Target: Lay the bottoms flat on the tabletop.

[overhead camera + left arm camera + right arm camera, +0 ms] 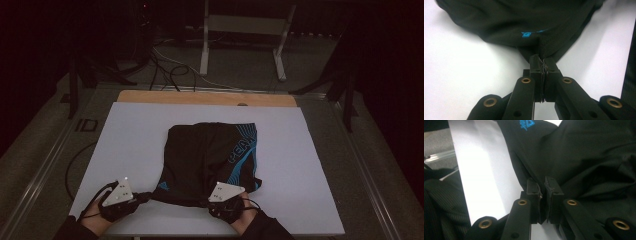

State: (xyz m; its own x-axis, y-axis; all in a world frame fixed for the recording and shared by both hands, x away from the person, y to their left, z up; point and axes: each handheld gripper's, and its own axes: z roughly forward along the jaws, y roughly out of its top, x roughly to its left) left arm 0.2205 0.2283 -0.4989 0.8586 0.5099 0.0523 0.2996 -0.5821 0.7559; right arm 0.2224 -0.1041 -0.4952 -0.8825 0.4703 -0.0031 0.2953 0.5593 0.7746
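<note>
Your left gripper (pixel 542 65) has its jaws pressed together on the near left corner of the black garment (pixel 210 157), and your right gripper (pixel 543 188) pinches the near hem further right. That garment, with blue lettering along its right side, lies folded at the middle of the white board (pixel 130 140), its near edge close to you. Cables (pixel 167 70) trail across the floor beyond the far edge.

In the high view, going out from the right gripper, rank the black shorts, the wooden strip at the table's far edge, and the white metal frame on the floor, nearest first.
From the right gripper, at the table's near edge:
1. Shorts, clamped in its jaws, mid-table.
2. Wooden strip, along the table's far edge.
3. White frame, on the floor beyond the table.
</note>
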